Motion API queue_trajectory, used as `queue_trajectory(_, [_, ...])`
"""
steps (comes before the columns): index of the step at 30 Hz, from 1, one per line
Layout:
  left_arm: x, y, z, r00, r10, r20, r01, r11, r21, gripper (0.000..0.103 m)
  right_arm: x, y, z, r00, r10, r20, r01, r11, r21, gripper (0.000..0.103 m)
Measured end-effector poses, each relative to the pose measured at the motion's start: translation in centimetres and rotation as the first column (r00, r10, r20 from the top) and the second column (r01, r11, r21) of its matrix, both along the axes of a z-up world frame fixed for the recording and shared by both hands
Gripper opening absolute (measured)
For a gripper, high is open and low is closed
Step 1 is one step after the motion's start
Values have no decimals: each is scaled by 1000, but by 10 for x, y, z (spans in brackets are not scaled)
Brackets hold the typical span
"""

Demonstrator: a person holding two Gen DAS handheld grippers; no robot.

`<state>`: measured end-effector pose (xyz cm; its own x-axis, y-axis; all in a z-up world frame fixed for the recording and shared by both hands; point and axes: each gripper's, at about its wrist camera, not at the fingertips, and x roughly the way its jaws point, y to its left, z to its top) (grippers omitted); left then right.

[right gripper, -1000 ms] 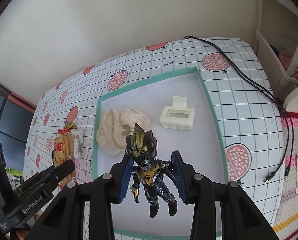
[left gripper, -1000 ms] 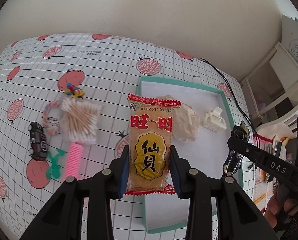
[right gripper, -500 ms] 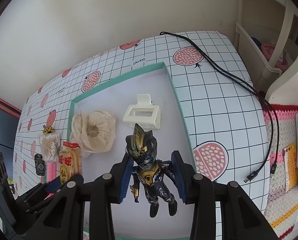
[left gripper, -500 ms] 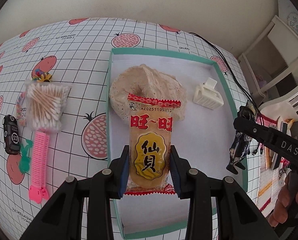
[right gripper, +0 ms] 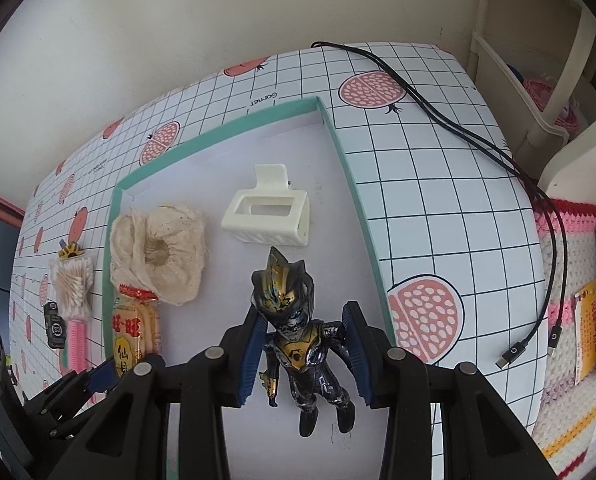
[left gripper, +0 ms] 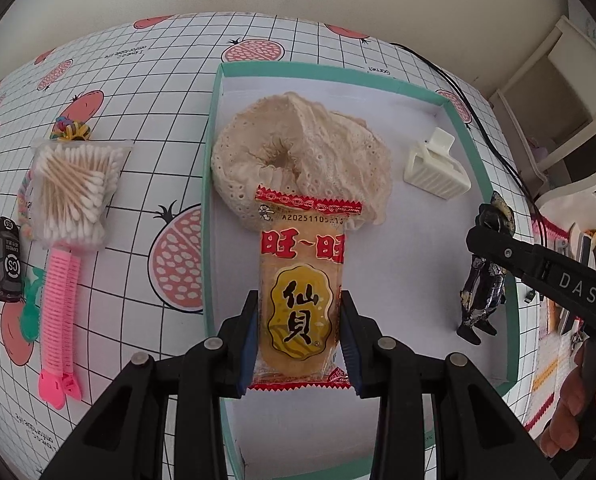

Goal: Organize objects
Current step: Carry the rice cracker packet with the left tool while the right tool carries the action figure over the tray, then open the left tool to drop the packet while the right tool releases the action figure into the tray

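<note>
Snack packet hangs upright in the clenched left hand-held gripper, low over the near left part of the teal-rimmed tray on the desk, just in front of the lace scrunchie. Over the tray's right side, the right hand-held gripper grasps the toy figure at its torso, near the white hair claw. If released from this height, the slippery packet could land on the scrunchie or tip against the rim; the figure, top-heavy, would probably topple.
</note>
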<state>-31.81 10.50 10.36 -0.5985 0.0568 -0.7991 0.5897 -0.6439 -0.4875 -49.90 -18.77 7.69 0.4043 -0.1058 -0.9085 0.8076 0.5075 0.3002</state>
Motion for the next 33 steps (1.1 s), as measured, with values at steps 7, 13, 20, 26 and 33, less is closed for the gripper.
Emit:
queue_trajectory(7, [-3, 0, -5, 1000, 13, 9, -13, 1000, 0, 38, 4, 1, -4, 1000, 10, -11, -11, 1000, -9, 42])
queue_trajectory(13, [-3, 1, -5, 1000, 22, 6, -22, 1000, -4, 38, 8, 2, -8, 1000, 15, -21, -16, 1000, -17, 42])
queue_trajectory(20, [-1, 2, -5, 999, 39, 8, -39, 999, -10, 38, 11, 4, -12, 999, 22, -36, -23, 999, -27, 42])
queue_trajectory(26, [-7, 4, -3, 999, 46, 10, -46, 999, -17, 38, 14, 5, -16, 998, 31, -51, -33, 999, -32, 43])
queue_trajectory(33, [-10, 2, -3, 998, 58, 11, -58, 998, -18, 38, 12, 3, -18, 998, 31, -46, -32, 999, -26, 44])
